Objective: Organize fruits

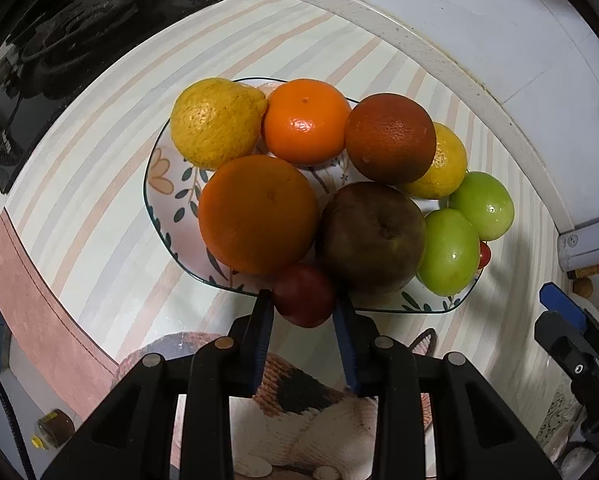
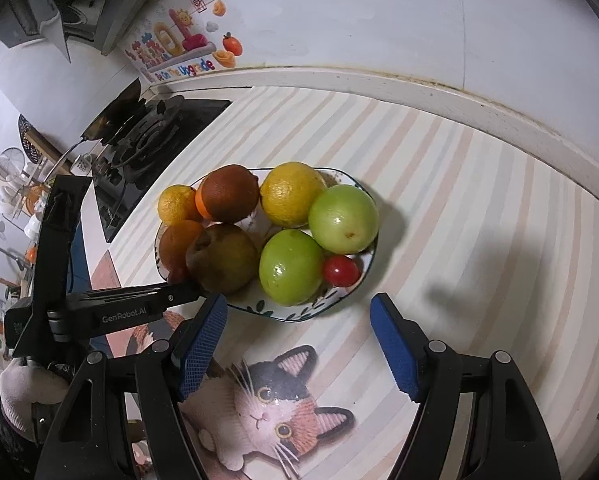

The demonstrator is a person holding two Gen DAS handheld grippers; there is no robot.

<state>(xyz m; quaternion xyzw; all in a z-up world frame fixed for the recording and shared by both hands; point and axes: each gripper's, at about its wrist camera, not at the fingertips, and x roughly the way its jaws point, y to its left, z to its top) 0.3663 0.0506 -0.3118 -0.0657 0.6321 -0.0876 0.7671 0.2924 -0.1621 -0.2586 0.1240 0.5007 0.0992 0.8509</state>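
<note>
A striped counter mat (image 2: 439, 200) with a printed cat (image 2: 275, 404) covers the worktop, a black gas stove (image 2: 147, 140) sitting at its ten o'clock edge below a cartoon wall sticker (image 2: 179, 48). At the mat's centre stands a floral plate (image 2: 331, 302) heaped with fruit. In the left wrist view, a large orange (image 1: 259, 214) lies at the pile's eight o'clock, a brownish apple (image 1: 373, 236) touching it at five o'clock, a yellow lemon (image 1: 215, 122) at eleven, a bright mandarin (image 1: 305, 120) at twelve and a dark reddish orange (image 1: 391, 138) at one o'clock, half hiding a second lemon (image 1: 445, 168). Two green fruits (image 2: 291, 266) (image 2: 343, 218) press together at the plate's three o'clock side, a cherry tomato (image 2: 341, 271) tucked just beside them at the rim.

The left gripper (image 1: 303, 304) reaches in at the plate's six o'clock rim — its blue pads are clamped on a small dark red fruit (image 1: 305, 296) that sits against the large orange and the apple. The right gripper (image 2: 299, 308) hovers at the plate's near edge, jaws spread wide and empty — well apart from the green fruits.
</note>
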